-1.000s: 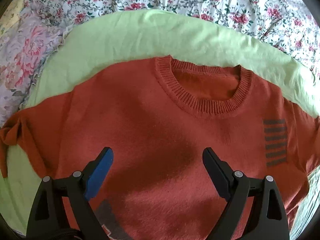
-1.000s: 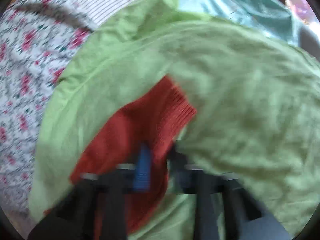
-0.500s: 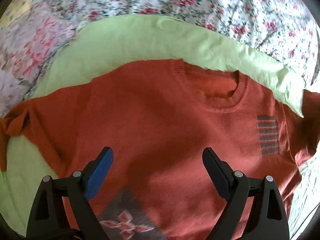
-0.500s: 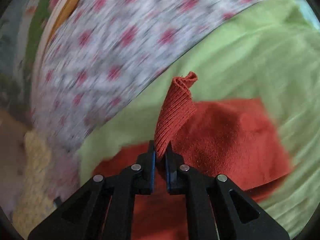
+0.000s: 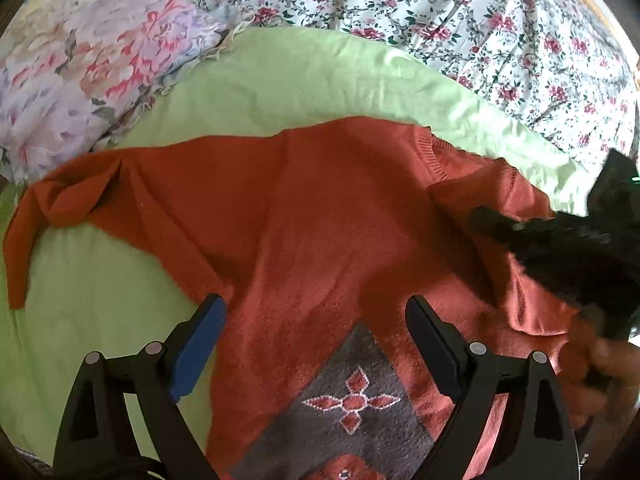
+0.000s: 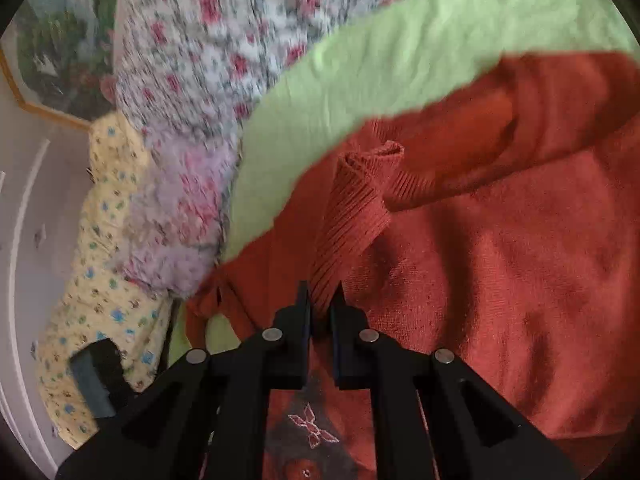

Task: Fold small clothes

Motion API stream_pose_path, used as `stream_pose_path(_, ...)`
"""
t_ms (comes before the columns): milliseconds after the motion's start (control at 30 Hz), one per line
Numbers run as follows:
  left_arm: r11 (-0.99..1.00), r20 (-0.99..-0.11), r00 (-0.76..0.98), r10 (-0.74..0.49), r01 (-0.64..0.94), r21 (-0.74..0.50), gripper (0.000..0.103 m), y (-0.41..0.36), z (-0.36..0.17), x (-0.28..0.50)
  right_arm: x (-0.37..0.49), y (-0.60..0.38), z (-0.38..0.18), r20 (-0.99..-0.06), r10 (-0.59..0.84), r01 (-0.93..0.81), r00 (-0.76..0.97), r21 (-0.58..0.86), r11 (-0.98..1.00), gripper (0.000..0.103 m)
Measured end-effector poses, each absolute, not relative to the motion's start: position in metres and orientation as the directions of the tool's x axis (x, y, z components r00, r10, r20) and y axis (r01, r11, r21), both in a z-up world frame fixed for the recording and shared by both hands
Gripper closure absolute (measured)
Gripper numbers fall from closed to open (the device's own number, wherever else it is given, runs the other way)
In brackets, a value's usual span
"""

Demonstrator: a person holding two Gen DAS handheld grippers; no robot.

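On green sheet [image 5: 280, 80], rust sweater [image 5: 320, 208] was spread flat; bare sheet was left along far and left edges. Ribbed cuff [image 6: 352, 216] was clamped by right gripper [image 6: 320, 308] above sweater body. Left gripper [image 5: 316, 336] was held spread wide, nothing grasped.

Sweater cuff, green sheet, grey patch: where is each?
Cuff [image 6: 352, 208]: right wrist view, ribbed band above the shut jaws.
Green sheet [image 5: 100, 300]: left wrist view, bare area under the sleeve.
Grey patch [image 5: 352, 400]: left wrist view, flower motif.
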State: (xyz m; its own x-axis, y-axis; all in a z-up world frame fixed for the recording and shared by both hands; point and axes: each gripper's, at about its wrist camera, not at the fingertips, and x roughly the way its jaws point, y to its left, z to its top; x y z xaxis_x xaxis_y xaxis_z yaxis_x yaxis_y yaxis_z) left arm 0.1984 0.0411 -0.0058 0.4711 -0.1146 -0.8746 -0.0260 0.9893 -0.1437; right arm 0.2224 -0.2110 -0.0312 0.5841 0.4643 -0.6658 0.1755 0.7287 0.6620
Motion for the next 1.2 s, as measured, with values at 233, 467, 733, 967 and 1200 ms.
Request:
stream_pose_path(233, 0.983, -0.891, 0.417, -0.179, 0.03, -0.184, 0.011, 0.014, -0.027, 0.215, 0.207, -0.222, -0.045, -0.642, 0.531, 0.2, 0.554, 0.721, 0.663, 0.042)
stream_pose_path(467, 0.972, -0.921, 0.316, -0.227, 0.014, -0.235, 0.011, -0.022, -0.068, 0.253, 0.169, -0.285, -0.011, -0.647, 0.408, 0.252, 0.644, 0.684, 0.685, 0.042)
stream_pose_path(733, 0.954, -0.881, 0.395, -0.258, -0.038, -0.297, 0.097, -0.022, -0.066, 0.28, 0.104, -0.353, 0.0, -0.655, 0.239, 0.399, 0.717, 0.666, 0.631, 0.042)
stream_pose_path(967, 0.971, -0.833, 0.511, -0.214, 0.02, -0.237, 0.099, 0.003, -0.031, 0.256, 0.073, -0.395, 0.013, -0.667, 0.084, 0.483, 0.74, 0.615, 0.624, 0.042)
stream_pose_path(1200, 0.969, -0.85, 0.484, -0.206, -0.02, -0.246, 0.098, 0.018, -0.049, 0.252, 0.086, -0.406, 0.003, -0.742, -0.008, 0.558, 0.67, 0.496, 0.666, 0.042)
